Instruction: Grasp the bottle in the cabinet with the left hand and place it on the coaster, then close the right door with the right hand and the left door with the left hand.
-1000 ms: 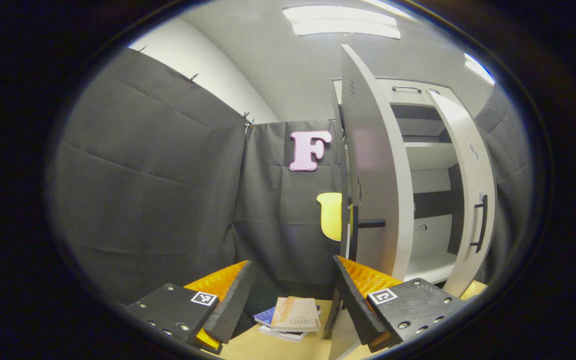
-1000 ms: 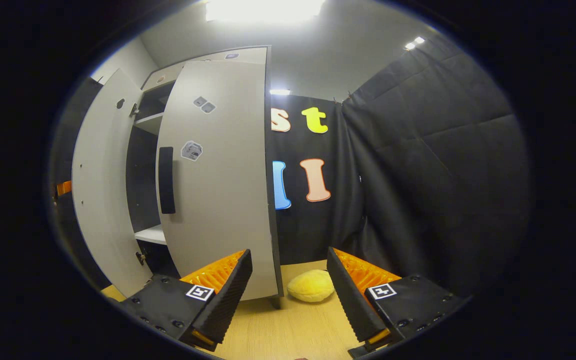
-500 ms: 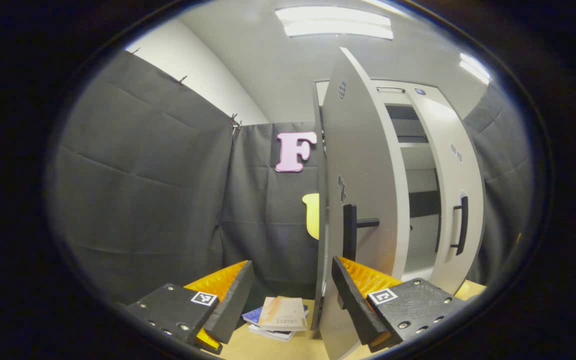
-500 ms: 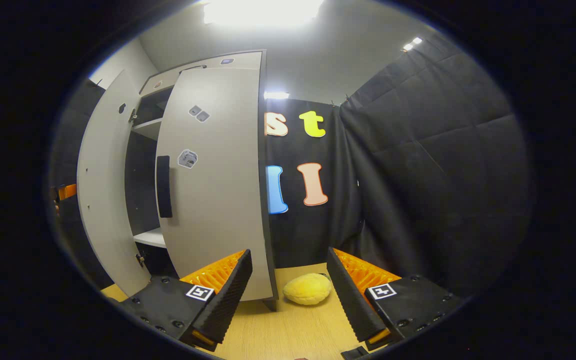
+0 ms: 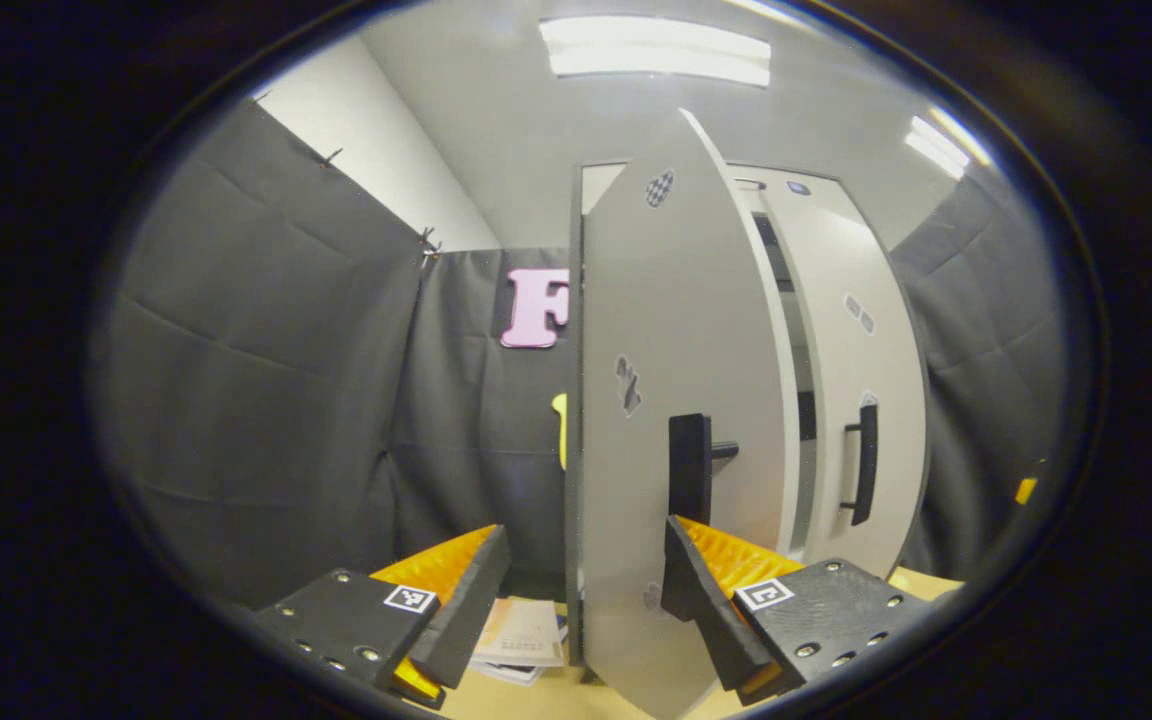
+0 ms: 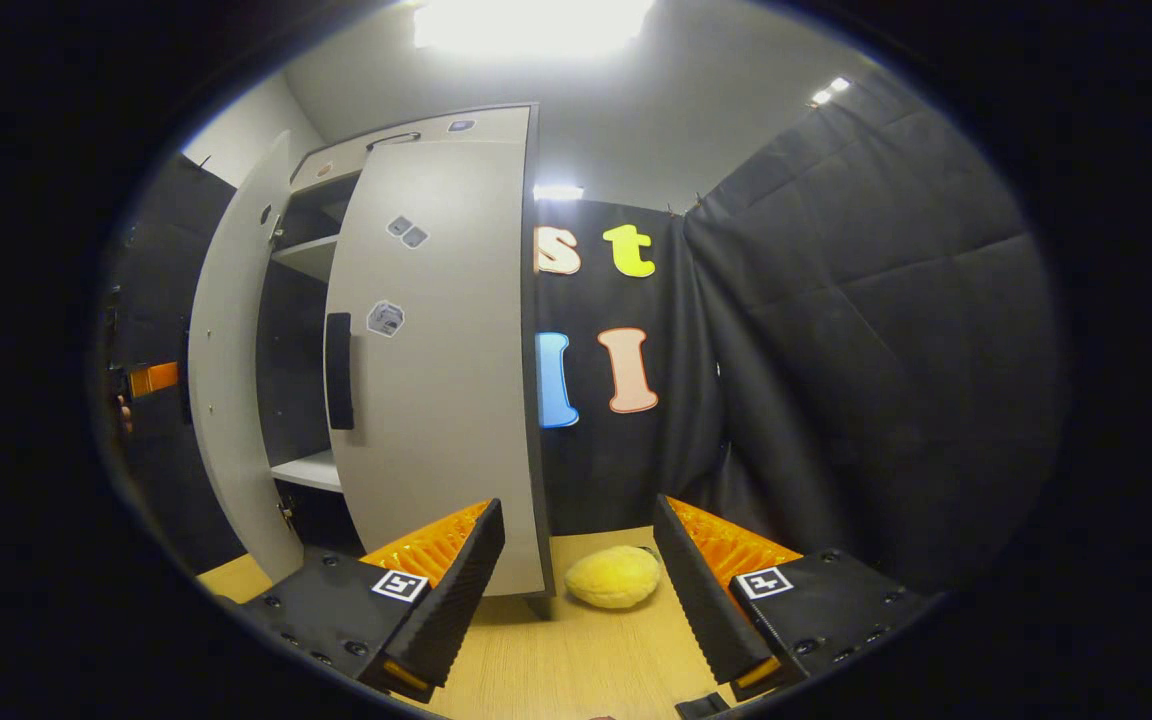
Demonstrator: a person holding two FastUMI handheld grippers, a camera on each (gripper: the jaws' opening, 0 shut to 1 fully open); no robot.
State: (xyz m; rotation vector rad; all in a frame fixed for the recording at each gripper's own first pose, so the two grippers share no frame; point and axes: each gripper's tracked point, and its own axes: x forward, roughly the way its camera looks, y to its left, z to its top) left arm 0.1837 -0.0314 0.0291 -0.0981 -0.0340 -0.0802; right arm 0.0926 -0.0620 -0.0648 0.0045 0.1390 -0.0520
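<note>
Left gripper [image 5: 581, 590]: two wedge-shaped fingers [image 5: 461, 600], black foam-faced on the inner sides, ribbed orange plastic on the upper faces. Each black mounting plate carries a small square black-and-white marker and several silver screws. Right gripper [image 6: 576, 585]: identical build, black textured fingers [image 6: 451, 595], ribbed orange backing, one square marker per plate, dark screws along the plate edges.

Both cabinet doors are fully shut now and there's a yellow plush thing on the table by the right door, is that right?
Not quite. The left door isn't shut: the left gripper view shows it ajar, a gap between it and the right door. The yellow plush does lie on the table by the right door, as the right gripper view shows.
</note>
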